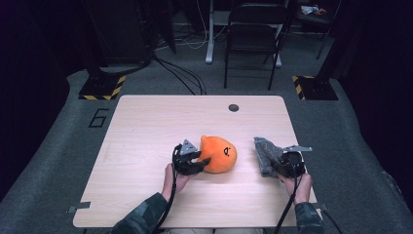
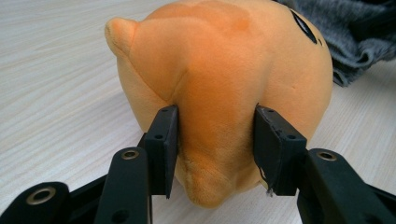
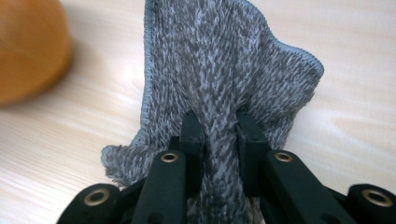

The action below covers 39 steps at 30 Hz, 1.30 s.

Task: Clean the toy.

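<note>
Both forearms reach in low over the light wooden table (image 1: 146, 126). The left claw (image 1: 200, 161) lies level, pinching the rounded orange plush toy (image 1: 220, 154) near the table's middle. The right claw (image 1: 278, 165), also level, clamps a bunched fold of the grey knitted cloth (image 1: 267, 155) just right of the toy.

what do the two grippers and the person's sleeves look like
Both the left gripper and the right gripper are black, with flat rectangular pads, brass-ringed pivot holes and a grey three-cornered plate on top. A black cable trails back from each. The sleeves have a dark green camouflage pattern.
</note>
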Available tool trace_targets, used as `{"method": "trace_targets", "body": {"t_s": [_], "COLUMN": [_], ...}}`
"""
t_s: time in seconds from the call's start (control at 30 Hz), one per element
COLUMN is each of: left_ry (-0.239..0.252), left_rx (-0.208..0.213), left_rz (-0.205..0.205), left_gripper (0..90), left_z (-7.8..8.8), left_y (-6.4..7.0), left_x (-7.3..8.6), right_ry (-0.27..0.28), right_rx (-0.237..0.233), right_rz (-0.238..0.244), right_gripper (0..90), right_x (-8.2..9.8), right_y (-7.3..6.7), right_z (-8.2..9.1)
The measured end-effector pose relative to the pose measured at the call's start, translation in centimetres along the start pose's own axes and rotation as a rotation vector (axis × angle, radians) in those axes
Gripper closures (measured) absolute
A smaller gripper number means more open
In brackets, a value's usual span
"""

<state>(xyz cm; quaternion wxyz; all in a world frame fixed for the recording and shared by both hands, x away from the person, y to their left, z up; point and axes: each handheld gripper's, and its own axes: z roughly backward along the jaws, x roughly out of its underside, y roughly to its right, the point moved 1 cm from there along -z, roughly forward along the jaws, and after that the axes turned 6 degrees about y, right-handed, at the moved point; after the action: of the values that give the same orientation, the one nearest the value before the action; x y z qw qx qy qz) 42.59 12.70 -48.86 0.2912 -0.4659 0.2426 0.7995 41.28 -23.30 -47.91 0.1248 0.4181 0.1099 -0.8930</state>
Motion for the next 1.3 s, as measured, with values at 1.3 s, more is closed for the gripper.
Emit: {"method": "trace_targets", "body": {"t_s": [1.3], "left_ry": [0.039], "left_rx": [0.007], "left_rz": [-0.007], "left_gripper": [33.2], "left_z": [1.4], "left_y": [0.0], "left_x": [0.1], "right_ry": [-0.025], "right_rx": [-0.181], "right_rz": [0.174], "right_gripper": [74.9], "right_x": [-6.2], "right_y": [-12.1], "right_z": [-3.7]}}
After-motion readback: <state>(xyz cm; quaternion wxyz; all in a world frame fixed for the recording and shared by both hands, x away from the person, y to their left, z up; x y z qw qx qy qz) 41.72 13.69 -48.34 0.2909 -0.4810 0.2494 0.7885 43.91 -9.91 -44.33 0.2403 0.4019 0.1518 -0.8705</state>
